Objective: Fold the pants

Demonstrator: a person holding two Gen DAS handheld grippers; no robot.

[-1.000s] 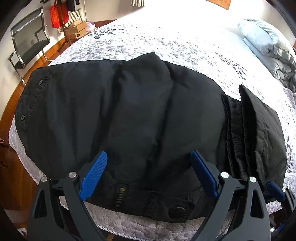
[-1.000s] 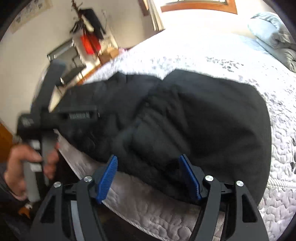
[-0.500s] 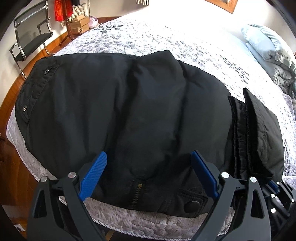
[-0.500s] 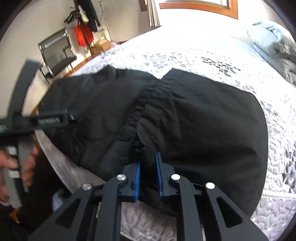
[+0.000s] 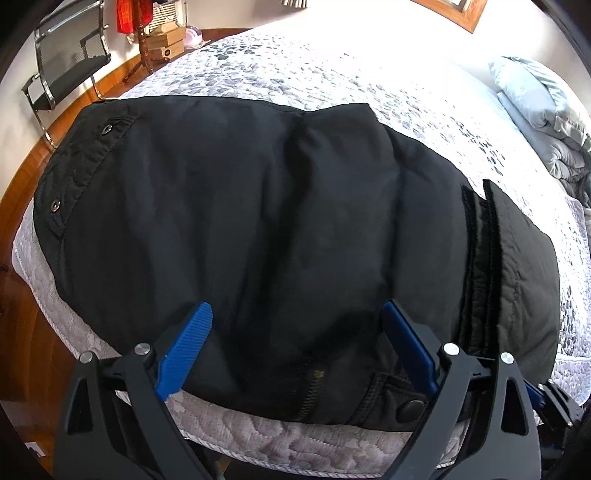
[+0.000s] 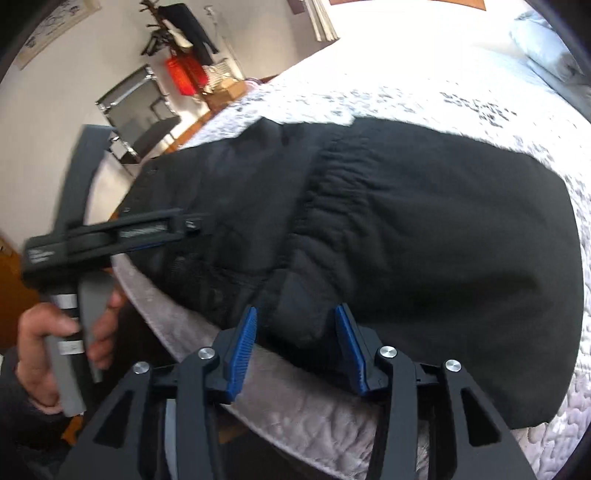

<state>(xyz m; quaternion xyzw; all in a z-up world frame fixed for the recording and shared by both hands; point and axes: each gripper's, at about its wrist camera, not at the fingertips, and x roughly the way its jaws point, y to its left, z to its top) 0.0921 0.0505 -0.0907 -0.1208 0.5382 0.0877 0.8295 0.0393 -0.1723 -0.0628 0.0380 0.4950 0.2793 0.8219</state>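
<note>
The black pants (image 5: 280, 236) are lying folded along the near edge of the bed (image 5: 332, 88). The left gripper (image 5: 295, 347) is hovering wide open above the waistband, while the right gripper (image 6: 295, 347), its jaws just reopening, is straddling a fabric fold without pinching it. The likeliest trouble is a shallow bite catching only the top layer, dragging the stack off the edge; the lettering on the left tool is too blurred to read.

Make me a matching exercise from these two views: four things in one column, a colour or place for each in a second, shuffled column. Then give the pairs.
Things:
1. pants
2. pads of the left claw
3. bag
4. pillow

Colour or place:
A. red, by the far wall
B. pale blue-grey, far right on the bed
C. black, spread across the bedspread
D. blue, ribbed

Pairs: 1-C, 2-D, 3-A, 4-B
</note>
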